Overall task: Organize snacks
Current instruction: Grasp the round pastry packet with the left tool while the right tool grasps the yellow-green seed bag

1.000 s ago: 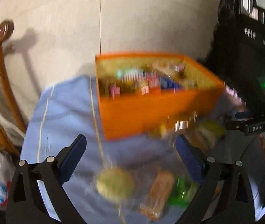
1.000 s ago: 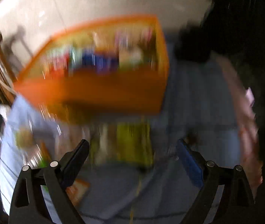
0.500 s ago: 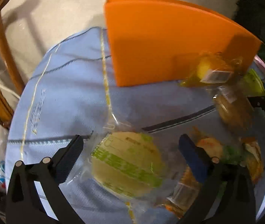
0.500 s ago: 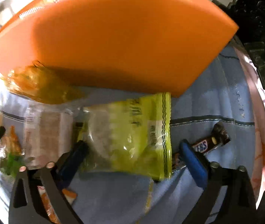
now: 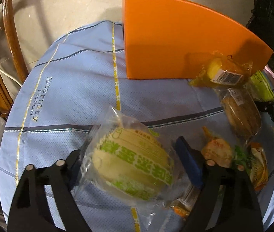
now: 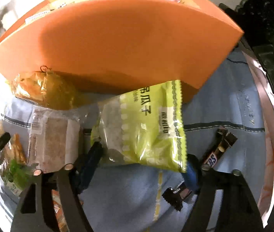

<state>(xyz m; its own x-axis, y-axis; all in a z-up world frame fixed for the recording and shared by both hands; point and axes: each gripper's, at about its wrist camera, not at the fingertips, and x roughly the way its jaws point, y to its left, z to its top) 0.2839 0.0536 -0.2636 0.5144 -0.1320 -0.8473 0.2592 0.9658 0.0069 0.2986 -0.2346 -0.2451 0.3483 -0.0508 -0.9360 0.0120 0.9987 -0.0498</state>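
Observation:
An orange box (image 5: 175, 44) stands on the blue cloth; it also shows in the right wrist view (image 6: 117, 38) with packets inside. My left gripper (image 5: 131, 162) has its jaws close around a round green-and-cream wrapped cake (image 5: 135, 162) lying on the cloth. My right gripper (image 6: 144, 160) has its jaws against a lime-green seed packet (image 6: 148, 127) in front of the box. Whether either grip is firm is unclear.
A yellow wrapped snack (image 5: 222, 71), a brown bread packet (image 5: 241, 114) and small orange and green packets (image 5: 237, 158) lie right of the cake. A Snickers bar (image 6: 218, 148) lies right of the seed packet. A wooden chair (image 5: 3, 38) stands left of the table.
Both grippers dropped from above the box to the cloth in front of it. Their jaws narrowed around the cake and the seed packet.

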